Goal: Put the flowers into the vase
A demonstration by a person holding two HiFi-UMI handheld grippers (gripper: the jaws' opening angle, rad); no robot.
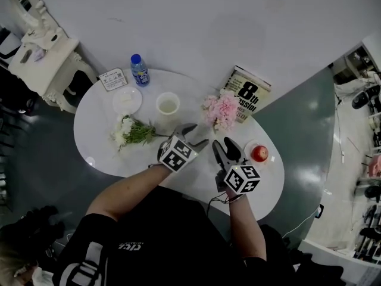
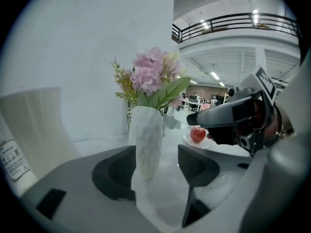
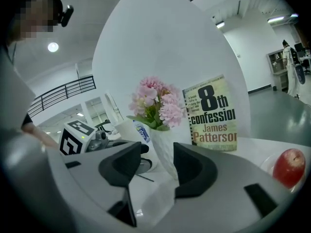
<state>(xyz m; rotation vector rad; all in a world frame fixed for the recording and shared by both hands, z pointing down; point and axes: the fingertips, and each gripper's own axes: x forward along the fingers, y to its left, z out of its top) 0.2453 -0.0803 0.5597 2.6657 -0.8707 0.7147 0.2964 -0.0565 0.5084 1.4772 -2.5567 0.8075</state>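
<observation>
Left hand-held gripper [image 1: 195, 134] and right hand-held gripper [image 1: 223, 145] hang open, empty; vase [image 2: 147, 144] at twelve o'clock, loose flowers [image 1: 132, 131] on worktop [image 1: 125, 159] at nine. I fear a careless swing clipping the top-heavy vase and tipping it

Your white vase [image 2: 147, 140] stands upright on the surface [image 1: 95, 130], holding a bunch of pink flowers [image 1: 220, 111] with green leaves spreading above its rim. You have a second bunch, white flowers [image 1: 124, 130] on green stems, lying flat on the surface, well apart to the vase's left.
</observation>
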